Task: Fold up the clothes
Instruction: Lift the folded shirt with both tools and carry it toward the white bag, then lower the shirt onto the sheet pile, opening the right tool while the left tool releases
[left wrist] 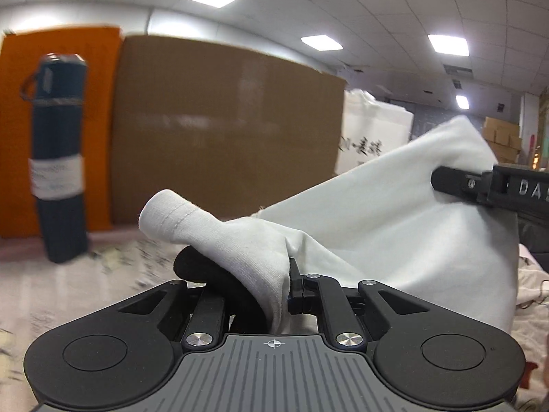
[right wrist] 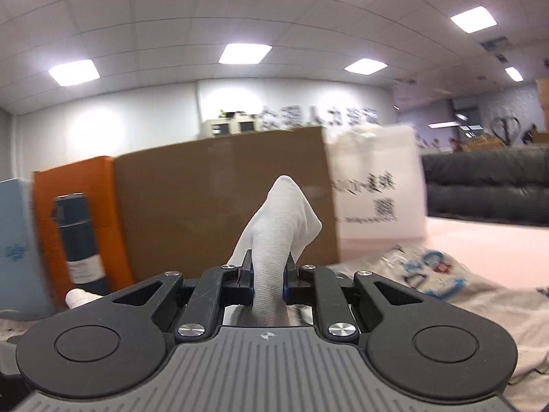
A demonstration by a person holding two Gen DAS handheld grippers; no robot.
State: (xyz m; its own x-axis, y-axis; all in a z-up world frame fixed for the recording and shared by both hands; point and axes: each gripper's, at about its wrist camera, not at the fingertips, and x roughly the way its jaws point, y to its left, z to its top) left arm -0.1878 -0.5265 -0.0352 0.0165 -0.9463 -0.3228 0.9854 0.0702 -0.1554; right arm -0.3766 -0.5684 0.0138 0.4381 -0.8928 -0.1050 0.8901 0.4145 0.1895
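Note:
A white garment (left wrist: 377, 226) hangs stretched between both grippers, lifted above the table. My left gripper (left wrist: 271, 285) is shut on one corner of it, and a hemmed end sticks out past the jaws to the upper left. My right gripper (right wrist: 269, 274) is shut on another corner of the white garment (right wrist: 281, 219), which stands up in a point. In the left wrist view the right gripper (left wrist: 446, 180) shows at the right edge, pinching the cloth's top corner.
A brown cardboard panel (left wrist: 223, 130) and an orange box (left wrist: 13, 130) stand behind. A dark blue bottle (left wrist: 60, 185) stands at the left. A white printed bag (right wrist: 377, 185) stands at the right. A printed garment (right wrist: 446, 285) lies on the table. A black sofa (right wrist: 487, 185) lies beyond.

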